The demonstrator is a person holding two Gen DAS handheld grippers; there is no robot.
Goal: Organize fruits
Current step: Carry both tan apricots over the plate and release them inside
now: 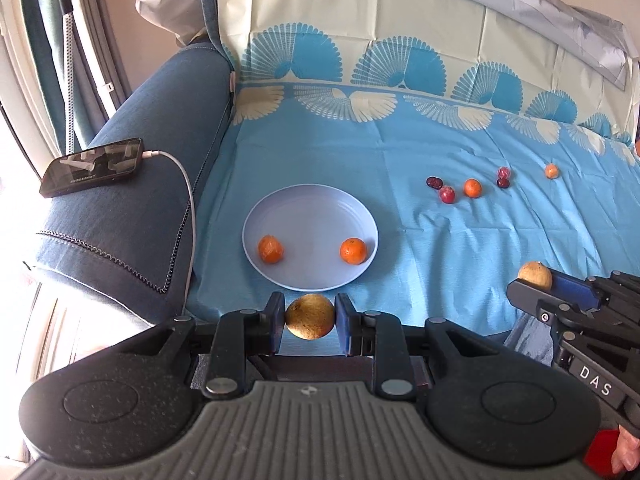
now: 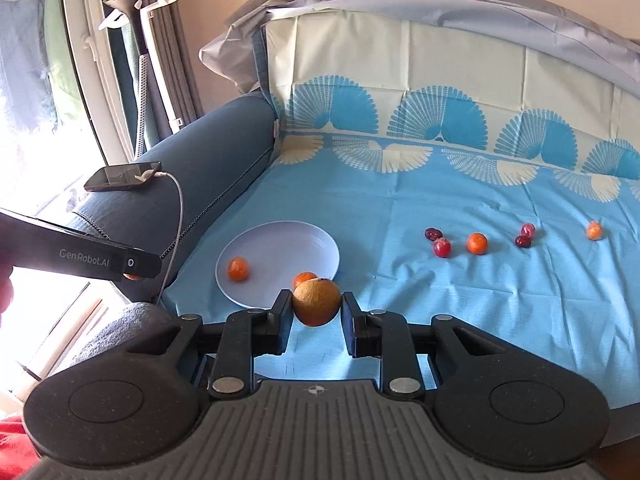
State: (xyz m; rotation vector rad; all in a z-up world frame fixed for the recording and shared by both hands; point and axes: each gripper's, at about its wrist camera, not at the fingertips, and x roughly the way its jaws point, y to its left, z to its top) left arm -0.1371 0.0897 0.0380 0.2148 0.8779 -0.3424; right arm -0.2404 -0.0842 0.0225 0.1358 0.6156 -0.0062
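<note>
Between the left gripper pads sits a yellow-brown round fruit, pinched on both sides; no long axis to mind, near spherical. Right gripper likewise closed on a second brownish fruit, though its right pad shows a thin gap in that view, so grip judged light.

Key relation: plate lies straight ahead of the left gripper, near rim just beyond the fingertips. From the right gripper the plate lies ahead and to the left, with the left tool between. Judgement: left is nearer and should place first, aiming at the bare centre between the two tangerines already on the plate.

Farther out on the blue cloth, well apart from the plate: a loose row of small red fruits, dark ones and two more tangerines.

Views differ: left wrist view shows the whole plate floor; in the right wrist view the held fruit covers part of one tangerine.
</note>
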